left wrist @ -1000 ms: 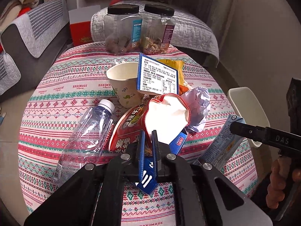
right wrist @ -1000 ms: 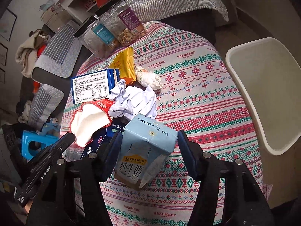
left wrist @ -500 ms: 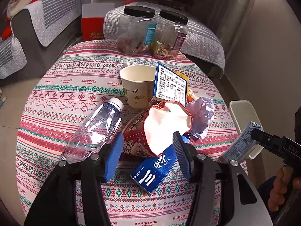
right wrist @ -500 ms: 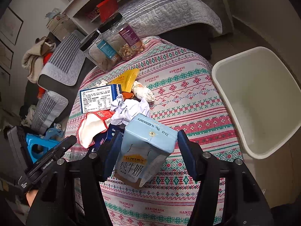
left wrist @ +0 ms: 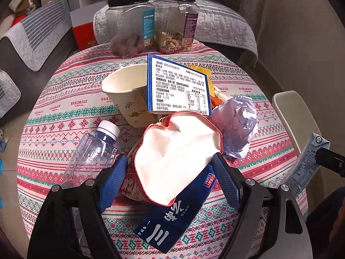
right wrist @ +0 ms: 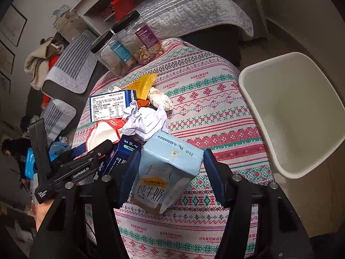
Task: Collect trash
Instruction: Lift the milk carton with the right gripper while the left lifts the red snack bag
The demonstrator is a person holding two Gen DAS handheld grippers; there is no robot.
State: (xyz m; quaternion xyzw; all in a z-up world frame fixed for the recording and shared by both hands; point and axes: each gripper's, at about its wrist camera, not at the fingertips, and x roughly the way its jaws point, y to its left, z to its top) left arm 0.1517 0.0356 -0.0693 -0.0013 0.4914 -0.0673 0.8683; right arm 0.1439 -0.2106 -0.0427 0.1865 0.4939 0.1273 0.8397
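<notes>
My left gripper (left wrist: pixel 170 172) is open, its blue pads astride a red noodle cup (left wrist: pixel 179 151) and a dark blue carton (left wrist: pixel 172 211) lying on the table. My right gripper (right wrist: pixel 170 168) is shut on a light blue milk carton (right wrist: pixel 168 168) and holds it above the table's right side; the carton also shows at the right edge of the left wrist view (left wrist: pixel 306 164). A white bin (right wrist: pixel 297 112) stands beside the table on the right. A clear bottle (left wrist: pixel 92 151), a paper cup (left wrist: pixel 127 92), a blue-edged box (left wrist: pixel 176 86) and crumpled paper (left wrist: pixel 237 125) lie in the pile.
Two clear jars with black lids (left wrist: pixel 151 23) stand at the table's far edge. A yellow wrapper (right wrist: pixel 142 84) and a white wad (right wrist: pixel 160 99) lie behind the pile. A striped cloth (right wrist: pixel 204 112) covers the round table. Sofas surround it.
My left gripper let go of the dark blue carton, opened and now straddles the noodle cup and carton. My right gripper keeps the milk carton, with the bin now fuller in view.
</notes>
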